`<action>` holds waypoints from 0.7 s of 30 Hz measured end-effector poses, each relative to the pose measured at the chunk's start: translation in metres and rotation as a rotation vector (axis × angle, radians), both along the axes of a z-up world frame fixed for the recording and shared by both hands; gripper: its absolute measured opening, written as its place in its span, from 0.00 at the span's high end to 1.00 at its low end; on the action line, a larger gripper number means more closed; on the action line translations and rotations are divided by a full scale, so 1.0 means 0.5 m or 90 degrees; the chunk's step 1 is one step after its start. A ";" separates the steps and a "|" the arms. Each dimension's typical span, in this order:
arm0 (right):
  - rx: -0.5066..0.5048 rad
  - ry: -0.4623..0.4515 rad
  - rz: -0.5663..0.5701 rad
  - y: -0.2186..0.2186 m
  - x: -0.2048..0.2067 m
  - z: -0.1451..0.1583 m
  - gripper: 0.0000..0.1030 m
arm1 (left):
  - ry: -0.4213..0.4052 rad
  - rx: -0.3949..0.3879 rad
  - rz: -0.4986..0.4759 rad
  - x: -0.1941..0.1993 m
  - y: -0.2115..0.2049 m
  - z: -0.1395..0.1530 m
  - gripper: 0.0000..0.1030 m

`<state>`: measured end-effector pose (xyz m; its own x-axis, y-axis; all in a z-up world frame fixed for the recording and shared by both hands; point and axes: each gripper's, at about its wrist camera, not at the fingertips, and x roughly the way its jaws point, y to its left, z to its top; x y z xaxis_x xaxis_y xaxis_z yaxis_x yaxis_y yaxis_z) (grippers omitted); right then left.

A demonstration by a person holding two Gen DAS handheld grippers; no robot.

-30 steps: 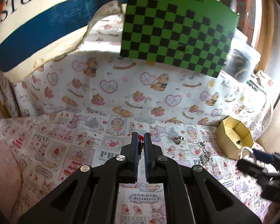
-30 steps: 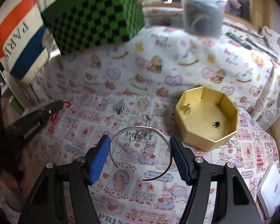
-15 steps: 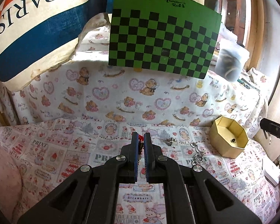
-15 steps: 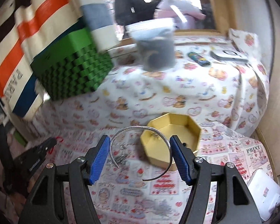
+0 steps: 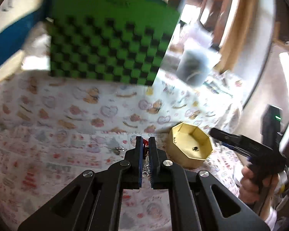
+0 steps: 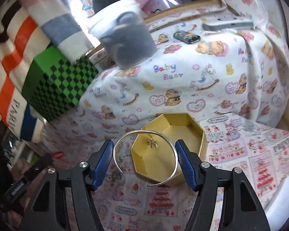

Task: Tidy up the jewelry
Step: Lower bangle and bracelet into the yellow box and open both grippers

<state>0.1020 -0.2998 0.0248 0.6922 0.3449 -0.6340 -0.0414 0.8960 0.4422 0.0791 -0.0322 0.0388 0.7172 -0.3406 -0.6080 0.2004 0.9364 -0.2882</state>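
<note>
My right gripper [image 6: 144,142] is shut on a silver open bangle [image 6: 144,131], which spans the gap between its blue pads [image 6: 104,159]. The bangle hangs over the near left part of a gold octagonal box [image 6: 175,119]. A small earring [image 6: 153,143] lies inside the box. My left gripper [image 5: 145,141] is shut on a red-corded piece [image 5: 144,144] with metal bits hanging between the fingers. It is just left of the gold box [image 5: 185,132]. In the left wrist view the right gripper [image 5: 221,134] reaches in from the right, held by a hand [image 5: 250,181].
Small loose jewellery pieces [image 6: 115,174] lie on the printed cloth left of the box. A green checkered box [image 6: 57,84], a lidded plastic tub [image 6: 125,38] and a striped bag [image 6: 13,57] stand on the raised ledge behind. A white device [image 6: 283,198] lies at the front right.
The right gripper has carried the bangle rightward from above the cloth to over the gold box. The left gripper has swung right toward the box, still shut on the red piece.
</note>
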 end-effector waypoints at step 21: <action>0.077 0.043 -0.020 -0.055 0.030 -0.041 0.34 | 0.115 -0.046 -0.091 0.138 -0.211 -0.090 0.94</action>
